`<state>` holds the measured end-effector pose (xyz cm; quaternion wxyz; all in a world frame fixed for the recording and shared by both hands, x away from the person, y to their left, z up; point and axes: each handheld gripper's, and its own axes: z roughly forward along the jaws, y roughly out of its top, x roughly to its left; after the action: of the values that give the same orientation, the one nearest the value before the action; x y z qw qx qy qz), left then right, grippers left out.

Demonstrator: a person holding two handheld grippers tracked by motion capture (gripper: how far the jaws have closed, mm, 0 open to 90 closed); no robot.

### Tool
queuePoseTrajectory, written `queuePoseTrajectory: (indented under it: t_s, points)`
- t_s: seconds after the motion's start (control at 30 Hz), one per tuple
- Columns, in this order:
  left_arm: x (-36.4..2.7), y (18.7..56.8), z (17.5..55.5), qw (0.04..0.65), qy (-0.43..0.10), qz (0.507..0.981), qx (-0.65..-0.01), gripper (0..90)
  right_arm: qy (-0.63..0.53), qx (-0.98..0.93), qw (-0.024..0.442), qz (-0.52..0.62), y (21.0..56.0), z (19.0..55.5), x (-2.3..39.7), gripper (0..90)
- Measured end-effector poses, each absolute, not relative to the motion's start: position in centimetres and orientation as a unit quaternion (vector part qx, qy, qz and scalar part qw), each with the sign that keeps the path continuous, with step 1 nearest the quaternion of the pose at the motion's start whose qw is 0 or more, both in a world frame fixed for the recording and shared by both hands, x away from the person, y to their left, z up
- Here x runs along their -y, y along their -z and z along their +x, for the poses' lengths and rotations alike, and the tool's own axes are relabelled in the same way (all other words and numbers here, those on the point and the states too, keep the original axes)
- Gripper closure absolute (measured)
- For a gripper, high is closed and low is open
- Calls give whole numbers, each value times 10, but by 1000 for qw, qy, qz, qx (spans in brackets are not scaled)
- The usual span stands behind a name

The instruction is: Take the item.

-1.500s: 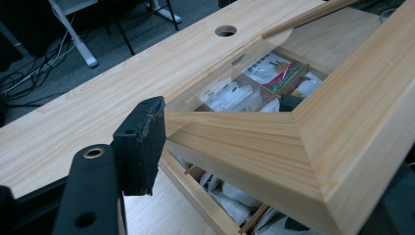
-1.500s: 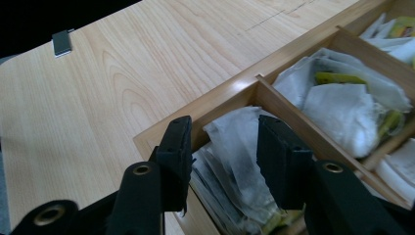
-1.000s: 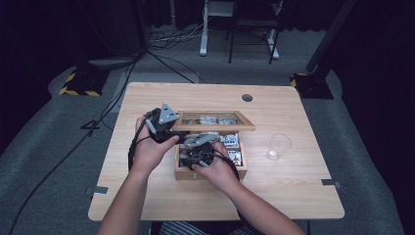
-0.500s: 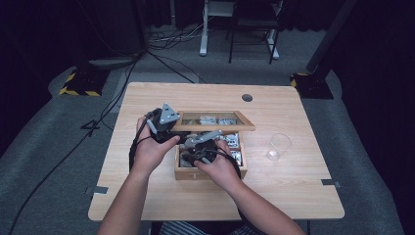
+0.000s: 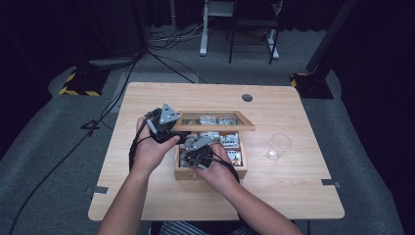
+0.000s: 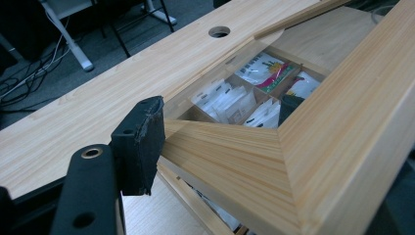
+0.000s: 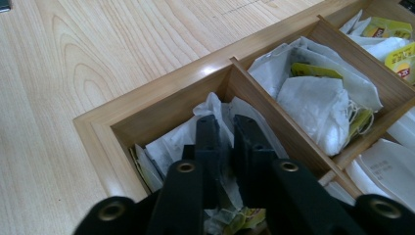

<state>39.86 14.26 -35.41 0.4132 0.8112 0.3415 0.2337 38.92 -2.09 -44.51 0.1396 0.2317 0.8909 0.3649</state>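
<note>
While left claw (image 5: 169, 128) pinches raised lid (image 5: 213, 120) frame at box's left side, right claw (image 7: 226, 147) sits in near-left compartment of wooden box (image 5: 211, 171), jaws just closed, pinching white tea bag (image 7: 215, 110). Box at middle of surface (image 5: 147, 196); glass cup (image 5: 279, 146) to right, well apart.

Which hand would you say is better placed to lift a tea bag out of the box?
Right: the right gripper has just closed on a tea bag in the box; the left gripper holds the lid up.
</note>
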Motion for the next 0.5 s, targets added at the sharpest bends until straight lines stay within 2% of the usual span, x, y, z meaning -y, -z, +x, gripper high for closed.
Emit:
queuePoseTrajectory:
  t_s: [0.5]
  points:
    - [-143, 354, 399, 414, -233, 811, -342, 348, -395, -879, 134, 232, 425, 382, 31, 865]
